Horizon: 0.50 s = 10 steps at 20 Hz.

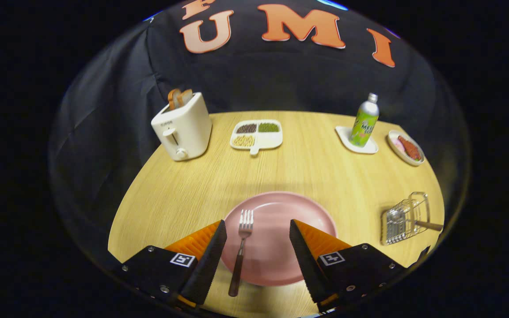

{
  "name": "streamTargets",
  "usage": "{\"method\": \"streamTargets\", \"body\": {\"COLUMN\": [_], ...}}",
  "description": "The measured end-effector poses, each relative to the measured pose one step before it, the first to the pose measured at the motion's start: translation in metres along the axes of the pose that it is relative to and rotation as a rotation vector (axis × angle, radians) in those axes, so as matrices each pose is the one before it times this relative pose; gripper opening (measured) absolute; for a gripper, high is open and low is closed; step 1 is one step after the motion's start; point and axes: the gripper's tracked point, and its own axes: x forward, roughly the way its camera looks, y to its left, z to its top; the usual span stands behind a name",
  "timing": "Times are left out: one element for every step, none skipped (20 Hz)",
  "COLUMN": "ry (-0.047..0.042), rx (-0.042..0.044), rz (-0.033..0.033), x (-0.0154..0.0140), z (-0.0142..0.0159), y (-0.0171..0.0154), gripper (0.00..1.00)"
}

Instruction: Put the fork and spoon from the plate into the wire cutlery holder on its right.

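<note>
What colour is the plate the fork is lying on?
Pink. The plate shows best in the gripper view, with the fork lying between the open gripper fingers.

Toaster (184,128) wording, bottle (364,121) label, both illegible

Wooden table (192,194), pink plate (294,212), toaster (184,128)

Staged dining booth: wooden table (184,194), toaster (184,128), black cloth wall (104,110).
</note>
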Motion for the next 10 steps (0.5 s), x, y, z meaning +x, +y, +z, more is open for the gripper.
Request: {"method": "streamTargets", "body": {"ry": [0.03339,0.0312,0.03688,0.03814,0.04428,0.04355,0.03188,0.02826,0.02355,0.02111], "rx": [-0.00172,-0.00698,-0.01348,-0.00936,-0.00756,-0.00585,-0.00751,-0.00692,-0.00549,0.00483], "rz": [0.00439,-0.00177,0.00306,0.00193,0.00876,0.01065,0.01087,0.00078,0.00107,0.00318], "x": [0.00578,0.0046,0.0069,0.00378,0.00444,0.00345,0.00312,0.00301,0.00269,0.00094], "z": [-0.00835,-0.00722,-0.00768,-0.00859,-0.00838,-0.00864,-0.00498,-0.00458,-0.00349,-0.00329], "y": [0.00245,-0.00039,0.00245,0.0011,0.00211,0.00264,0.00184,0.00091,0.00084,0.0001], "gripper": [0.82,0.79,0.74,0.7,0.65,0.62,0.58,0.56,0.52,0.49]}}
